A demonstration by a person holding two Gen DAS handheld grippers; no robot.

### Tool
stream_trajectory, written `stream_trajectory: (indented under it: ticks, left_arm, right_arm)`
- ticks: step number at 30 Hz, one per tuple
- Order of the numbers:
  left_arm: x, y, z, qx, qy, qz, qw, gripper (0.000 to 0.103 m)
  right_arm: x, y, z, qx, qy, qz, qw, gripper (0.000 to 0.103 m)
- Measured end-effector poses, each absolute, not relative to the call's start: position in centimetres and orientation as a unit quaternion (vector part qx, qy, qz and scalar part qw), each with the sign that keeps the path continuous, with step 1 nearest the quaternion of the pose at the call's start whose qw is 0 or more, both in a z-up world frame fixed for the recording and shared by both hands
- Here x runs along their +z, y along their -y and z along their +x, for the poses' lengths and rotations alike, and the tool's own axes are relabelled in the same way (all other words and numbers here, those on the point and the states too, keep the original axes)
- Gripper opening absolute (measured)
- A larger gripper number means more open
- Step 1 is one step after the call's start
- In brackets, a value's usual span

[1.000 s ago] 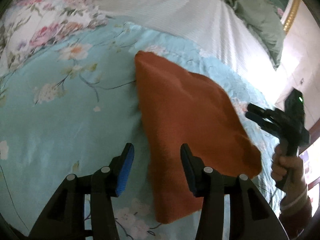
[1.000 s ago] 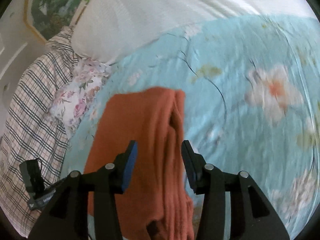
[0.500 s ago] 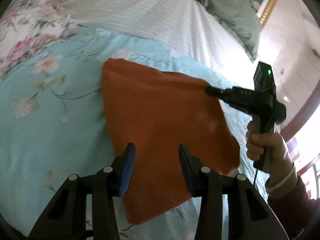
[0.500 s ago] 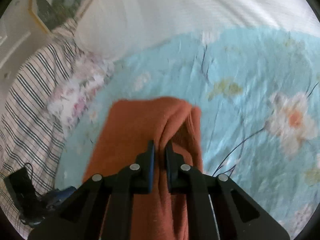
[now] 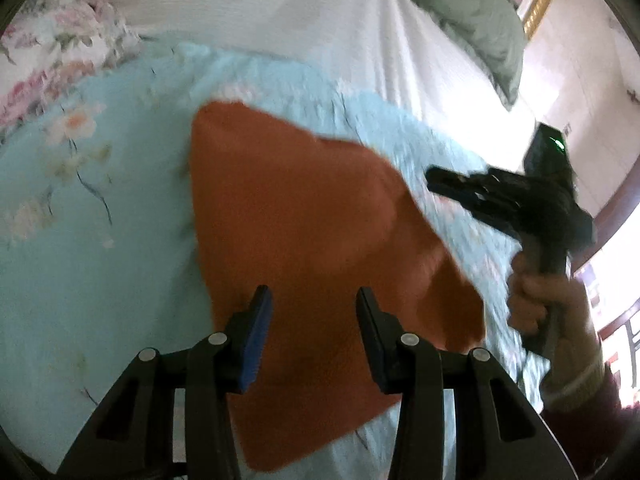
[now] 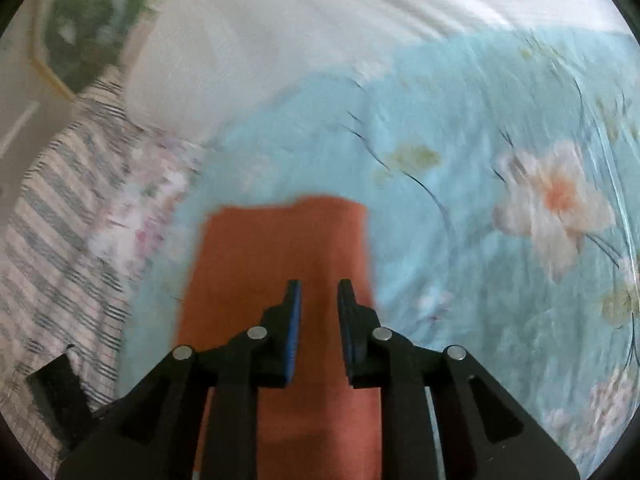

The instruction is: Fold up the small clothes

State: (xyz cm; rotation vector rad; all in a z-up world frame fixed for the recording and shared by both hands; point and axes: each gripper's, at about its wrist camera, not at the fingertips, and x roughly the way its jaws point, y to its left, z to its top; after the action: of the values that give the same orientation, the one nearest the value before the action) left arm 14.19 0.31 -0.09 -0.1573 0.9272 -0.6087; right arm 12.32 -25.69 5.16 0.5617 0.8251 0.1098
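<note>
An orange cloth [image 5: 304, 232] lies flat on the light blue floral bedspread [image 5: 96, 208]. My left gripper [image 5: 314, 300] is open and empty, its fingers over the cloth's near part. In the left wrist view my right gripper [image 5: 436, 182] sits in a hand at the right, off the cloth's right edge. In the right wrist view my right gripper [image 6: 318, 288] is partly open and empty above the cloth [image 6: 280, 248], which looks folded into a narrower strip. The view is blurred.
A white striped sheet [image 5: 280, 12] and a green pillow [image 5: 472, 20] lie beyond the bedspread. A floral pillow [image 5: 48, 52] is at the far left. A plaid fabric [image 6: 56, 216] and a framed picture [image 6: 84, 28] show left in the right wrist view.
My right gripper, shut on a fold of the cloth half a second ago, has opened and let it go; the cloth now lies flatter. My left gripper has stayed open, nearer the cloth.
</note>
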Motion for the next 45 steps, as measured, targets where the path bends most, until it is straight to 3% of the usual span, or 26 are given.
stream_trajectory:
  ticks: [6, 8, 10, 16, 24, 30, 33, 39, 45]
  left_arm:
    - [-1.4, 0.6, 19.5, -0.254, -0.462, -0.088, 0.845, 0.042]
    - [-3.6, 1.3, 21.2, -0.234, -0.495, -0.077, 0.833, 0.03]
    - [-4.1, 1.4, 21.5, -0.235, -0.491, -0.074, 0.836, 0.029]
    - [-2.8, 1.2, 19.9, -0.234, -0.484, -0.068, 0.84, 0.03]
    - [-0.9, 0.1, 11.9, -0.28, -0.462, -0.052, 0.84, 0.03]
    - [-3.0, 0.0, 8.3, -0.267, -0.48, -0.011, 0.836, 0.03]
    - [-3.9, -0.6, 7.9, -0.263, -0.488, -0.024, 0.832, 0.03]
    - [-3.6, -1.0, 6.7, -0.254, -0.482, -0.028, 0.838, 0.031]
    - [-3.6, -1.4, 5.9, -0.247, -0.479, -0.031, 0.842, 0.039]
  right_arm:
    - [3.6, 22.0, 15.1, 0.078, -0.421, 0.262, 0.865, 0.02]
    - [1.5, 22.9, 16.2, 0.04, -0.442, 0.261, 0.857, 0.018]
    - [-0.3, 24.2, 16.6, 0.038, -0.447, 0.281, 0.849, 0.0]
    - [0.0, 25.3, 16.0, 0.039, -0.441, 0.271, 0.854, 0.0]
    - [3.5, 22.5, 10.6, 0.066, -0.421, 0.254, 0.868, 0.004]
    - [1.8, 21.3, 7.0, 0.045, -0.444, 0.223, 0.867, 0.004]
    - [0.0, 22.7, 6.1, 0.04, -0.44, 0.257, 0.86, 0.003]
    - [1.3, 22.0, 4.8, 0.017, -0.433, 0.236, 0.87, 0.004]
    - [2.1, 19.6, 2.8, 0.03, -0.44, 0.181, 0.879, 0.004]
